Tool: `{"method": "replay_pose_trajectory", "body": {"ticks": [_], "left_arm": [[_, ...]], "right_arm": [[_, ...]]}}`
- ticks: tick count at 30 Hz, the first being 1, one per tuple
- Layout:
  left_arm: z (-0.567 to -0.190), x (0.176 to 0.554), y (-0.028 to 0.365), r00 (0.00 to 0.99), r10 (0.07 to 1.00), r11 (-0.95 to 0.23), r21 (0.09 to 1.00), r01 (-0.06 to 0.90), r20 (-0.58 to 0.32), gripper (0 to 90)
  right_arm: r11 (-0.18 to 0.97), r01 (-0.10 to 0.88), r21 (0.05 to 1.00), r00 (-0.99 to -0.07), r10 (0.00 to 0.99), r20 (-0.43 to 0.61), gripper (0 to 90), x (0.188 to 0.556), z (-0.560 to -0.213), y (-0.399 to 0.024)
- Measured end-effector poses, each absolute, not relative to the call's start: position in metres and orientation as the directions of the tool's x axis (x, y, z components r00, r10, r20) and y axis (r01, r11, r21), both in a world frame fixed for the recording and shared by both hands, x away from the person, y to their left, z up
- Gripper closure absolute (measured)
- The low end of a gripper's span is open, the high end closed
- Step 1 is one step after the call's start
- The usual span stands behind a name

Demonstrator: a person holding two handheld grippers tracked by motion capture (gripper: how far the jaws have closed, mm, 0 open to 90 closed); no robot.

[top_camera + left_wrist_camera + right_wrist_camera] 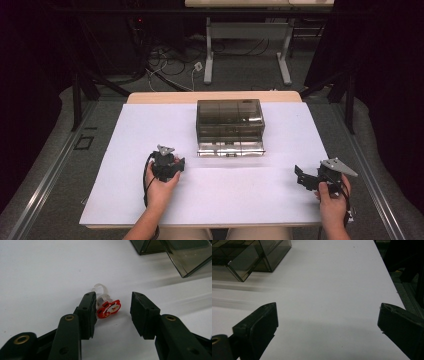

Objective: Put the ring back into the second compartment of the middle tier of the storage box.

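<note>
Between the left gripper's (pixel 112 306) fingers, a ring (pixel 107 305).

Left gripper (pixel 113 312) was low over the white table (pixel 45 272), jaws apart with a clear gap between them. A small toy ring (pixel 106 305) lay in that gap: clear plastic band, red face with white and yellow markings. It sat hard against the inner face of the left-hand jaw, looked touching, and well apart from the right-hand jaw. The clear band stuck out just beyond the left-hand jaw's tip. Past the right-hand jaw, farther off, a smoky transparent box (pixel 185 257) stood on the table, its corner and one wall in view.
</note>
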State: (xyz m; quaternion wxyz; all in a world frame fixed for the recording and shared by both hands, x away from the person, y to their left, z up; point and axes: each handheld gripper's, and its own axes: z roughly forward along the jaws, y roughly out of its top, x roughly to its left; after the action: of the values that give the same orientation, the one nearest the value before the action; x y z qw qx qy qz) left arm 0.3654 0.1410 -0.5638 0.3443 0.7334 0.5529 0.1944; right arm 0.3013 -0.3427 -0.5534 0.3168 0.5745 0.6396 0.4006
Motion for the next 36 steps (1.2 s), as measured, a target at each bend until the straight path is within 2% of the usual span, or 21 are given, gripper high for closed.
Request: {"method": "replay_pose_trajectory", "body": {"ticks": [21,36], "left_arm": [[-0.5648,0.365,0.1433,0.275,0.955,-0.114,0.721,0.683,-0.11,66.6],[-0.5648,0.3652,0.1432,0.271,0.958,-0.118,0.723,0.681,-0.099,69.4]], "right_arm": [[0.02,0.472,0.881,-0.142,0.988,0.053,3.1,0.3028,-0.555,-0.3411],[0.011,0.485,0.875,-0.145,0.987,0.068,3.2,0.3025,-0.5549,-0.3404]]}}
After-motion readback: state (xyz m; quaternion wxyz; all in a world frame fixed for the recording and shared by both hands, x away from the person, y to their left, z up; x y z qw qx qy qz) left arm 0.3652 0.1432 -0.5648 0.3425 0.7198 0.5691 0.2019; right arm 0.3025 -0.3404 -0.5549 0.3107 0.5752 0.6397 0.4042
